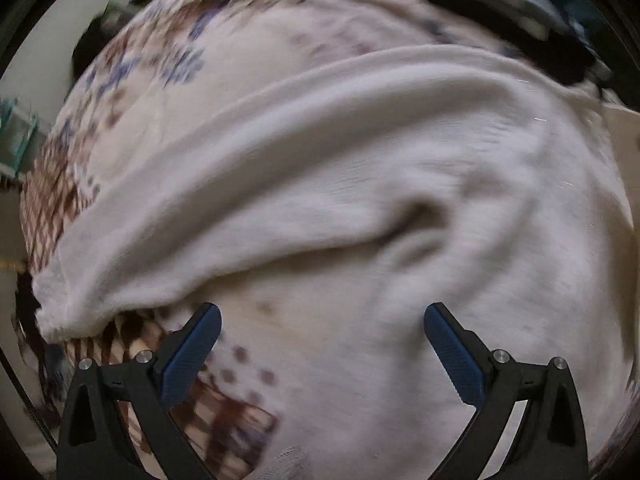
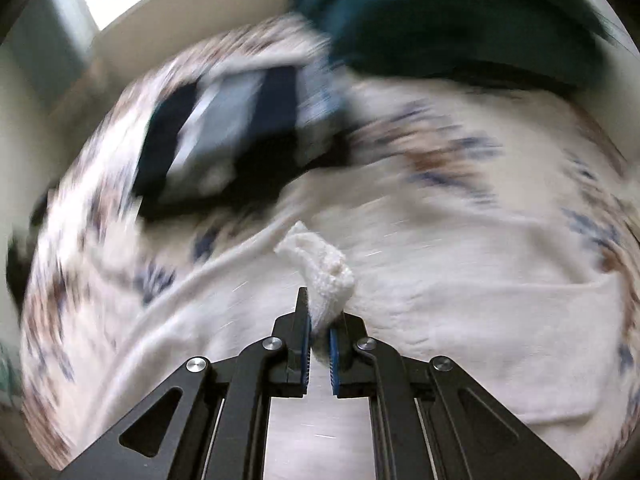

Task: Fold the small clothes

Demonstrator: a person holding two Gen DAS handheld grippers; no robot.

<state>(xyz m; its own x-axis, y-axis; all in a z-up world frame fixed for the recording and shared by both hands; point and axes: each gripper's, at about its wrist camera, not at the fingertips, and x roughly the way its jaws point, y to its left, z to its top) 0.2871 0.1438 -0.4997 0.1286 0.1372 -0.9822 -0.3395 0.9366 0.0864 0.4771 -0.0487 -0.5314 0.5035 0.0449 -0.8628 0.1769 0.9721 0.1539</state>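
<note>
Cream-white garment (image 1: 360, 184), blue-and-brown patterned cloth (image 1: 132, 92) beneath (blurred), dark teal clothing (image 2: 460, 20), black-and-grey striped piece (image 2: 224, 128)

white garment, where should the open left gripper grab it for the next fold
A judgement: take the white garment at its bunched corner, low on the left of the left wrist view, coming in from the side along the patterned blanket. That end is free and thick, easy to pinch. The left gripper is open; the right gripper holds another corner.

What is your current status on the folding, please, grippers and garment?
Left gripper open, over the white garment. Right gripper shut on a bunched edge of it. Dark clothes piled beyond on the patterned cover, not obstructing.
</note>
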